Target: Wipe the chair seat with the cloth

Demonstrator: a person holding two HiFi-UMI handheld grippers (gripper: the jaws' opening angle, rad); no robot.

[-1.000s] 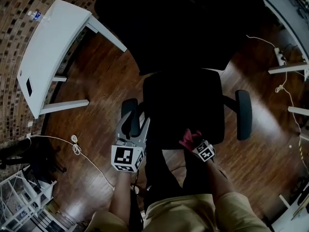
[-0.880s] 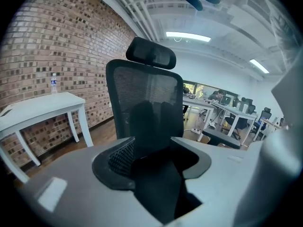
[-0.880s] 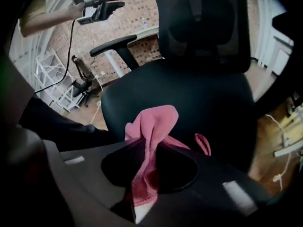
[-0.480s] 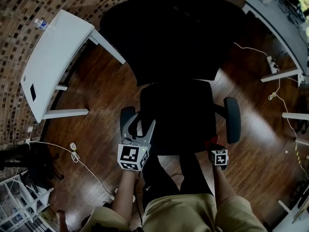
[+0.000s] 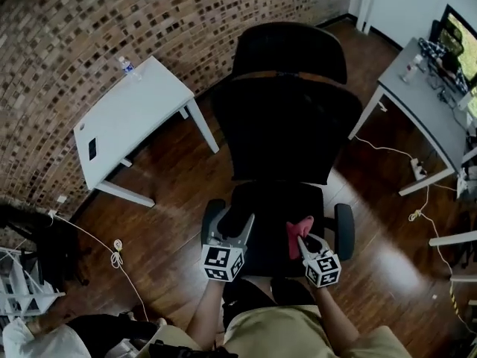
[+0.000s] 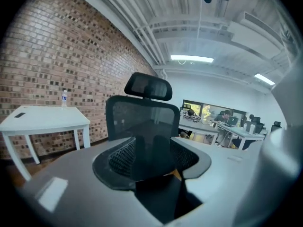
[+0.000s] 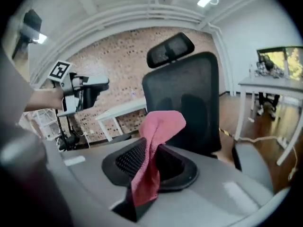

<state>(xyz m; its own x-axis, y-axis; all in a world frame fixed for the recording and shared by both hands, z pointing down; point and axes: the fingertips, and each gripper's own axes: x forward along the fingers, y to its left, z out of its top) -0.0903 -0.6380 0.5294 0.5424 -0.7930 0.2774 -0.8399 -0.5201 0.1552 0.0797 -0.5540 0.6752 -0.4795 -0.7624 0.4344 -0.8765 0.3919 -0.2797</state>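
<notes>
The black office chair seat [image 5: 268, 207] lies just ahead of me, with its backrest [image 5: 287, 125] behind it. My right gripper [image 5: 302, 239] hovers over the seat's front right part, shut on a pink-red cloth [image 5: 299, 231]. In the right gripper view the cloth [image 7: 158, 141] sticks up from between the black pads and folds over. My left gripper [image 5: 229, 226] is at the seat's front left beside the left armrest [image 5: 212, 213], open with nothing in it. The left gripper view looks between the jaws [image 6: 154, 160] at the backrest [image 6: 142, 119].
A white table [image 5: 130, 118] with a water bottle [image 5: 128, 67] stands at the left by the brick wall. A grey desk [image 5: 421, 114] with a monitor [image 5: 458, 32] is at the right. Cables [image 5: 115, 248] lie on the wooden floor. The right armrest [image 5: 344, 230] flanks the seat.
The head view has tilted up, so more of the room shows. The right gripper with the cloth went out to the seat's front right corner and is back over the seat.
</notes>
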